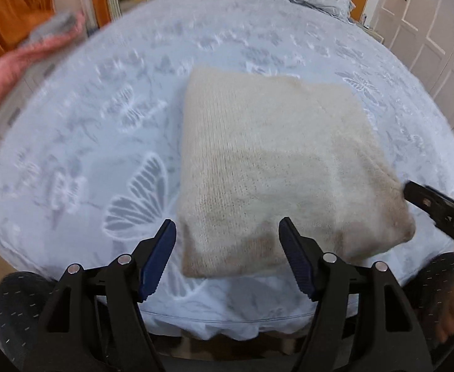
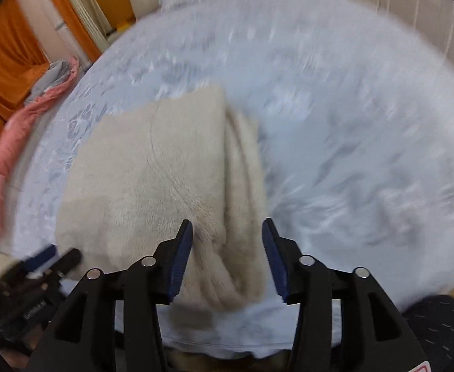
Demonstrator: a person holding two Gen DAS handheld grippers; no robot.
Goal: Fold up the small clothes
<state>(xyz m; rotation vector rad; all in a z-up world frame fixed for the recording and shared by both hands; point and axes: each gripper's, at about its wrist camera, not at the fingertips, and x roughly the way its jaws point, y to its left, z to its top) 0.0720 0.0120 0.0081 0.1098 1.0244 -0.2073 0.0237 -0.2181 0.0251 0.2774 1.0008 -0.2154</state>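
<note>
— Where does the sweater lie?
— The folded cream knit sweater (image 1: 276, 167) lies near the bed's (image 1: 102, 130) front edge.
— And the grippers?
— The left gripper (image 1: 227, 260) and right gripper (image 2: 228, 260) both gape apart, clamping nothing.

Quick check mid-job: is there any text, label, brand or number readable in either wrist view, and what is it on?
Left gripper body, seen in the right wrist view: a small pale line of print, too blurred to read.
Red-edged sticker at the bottom edge of the right wrist view: cut off, unreadable.
Cream sweater and bedspread: no text.

Both tongs (image 1: 227, 232) (image 2: 227, 232) seemingly agape, empty.
</note>
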